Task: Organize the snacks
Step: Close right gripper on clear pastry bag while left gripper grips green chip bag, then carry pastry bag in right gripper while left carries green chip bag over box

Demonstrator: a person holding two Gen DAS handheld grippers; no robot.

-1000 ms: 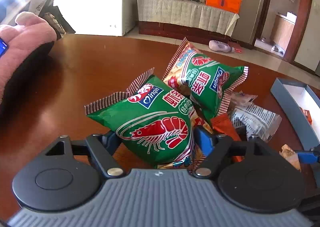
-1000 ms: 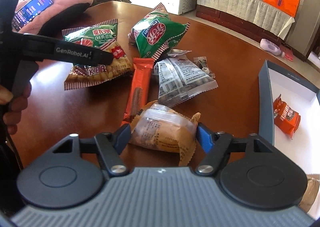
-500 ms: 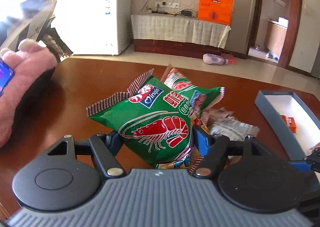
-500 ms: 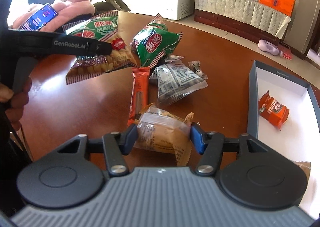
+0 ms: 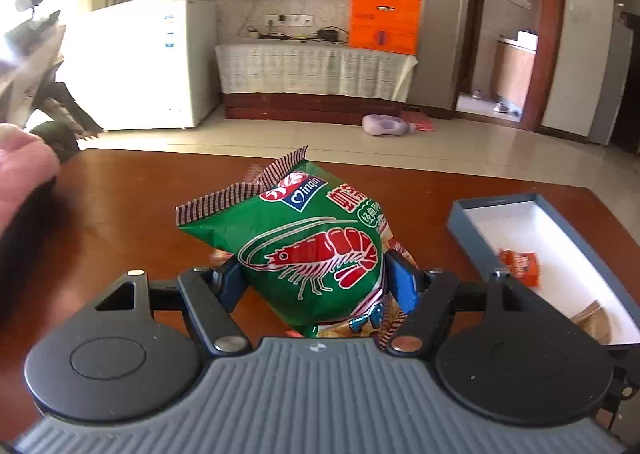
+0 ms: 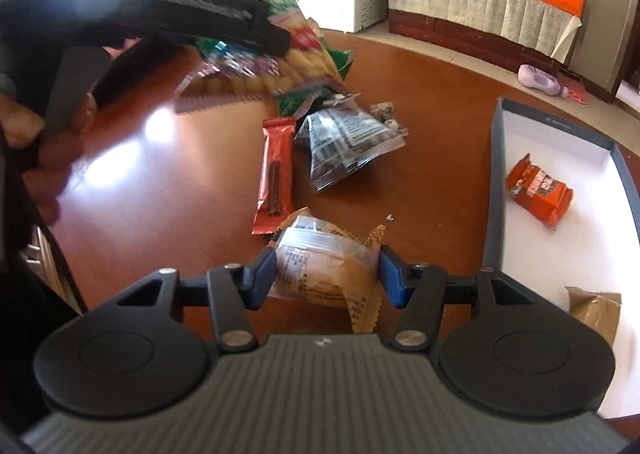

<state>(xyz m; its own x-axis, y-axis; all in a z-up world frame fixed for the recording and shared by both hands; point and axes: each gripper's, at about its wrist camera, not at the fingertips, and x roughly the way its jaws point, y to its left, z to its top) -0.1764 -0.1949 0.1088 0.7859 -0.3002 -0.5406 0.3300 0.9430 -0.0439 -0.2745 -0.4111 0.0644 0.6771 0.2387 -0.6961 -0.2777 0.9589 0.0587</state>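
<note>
The blue box (image 6: 496, 190) sits at three o'clock on the brown table (image 6: 168, 190), one orange pack (image 6: 538, 190) inside. The left gripper (image 5: 316, 282) has lifted the green shrimp-chip bag (image 5: 304, 246) clear of the pile. The right gripper (image 6: 326, 278) has just been closing on the tan snack pack (image 6: 324, 266); both can go in next.

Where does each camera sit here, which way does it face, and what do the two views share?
Left wrist: on the left gripper, looking along its fingers across the brown table toward the TV wall; it is shut on the green shrimp-cracker bag.
Right wrist: on the right gripper, angled down at the snack pile; a tan packet sits between its fingers, whose jaws have just been closing. The person's hand shows at left.
Shared: the green bag, the blue box and its orange packet.
</note>
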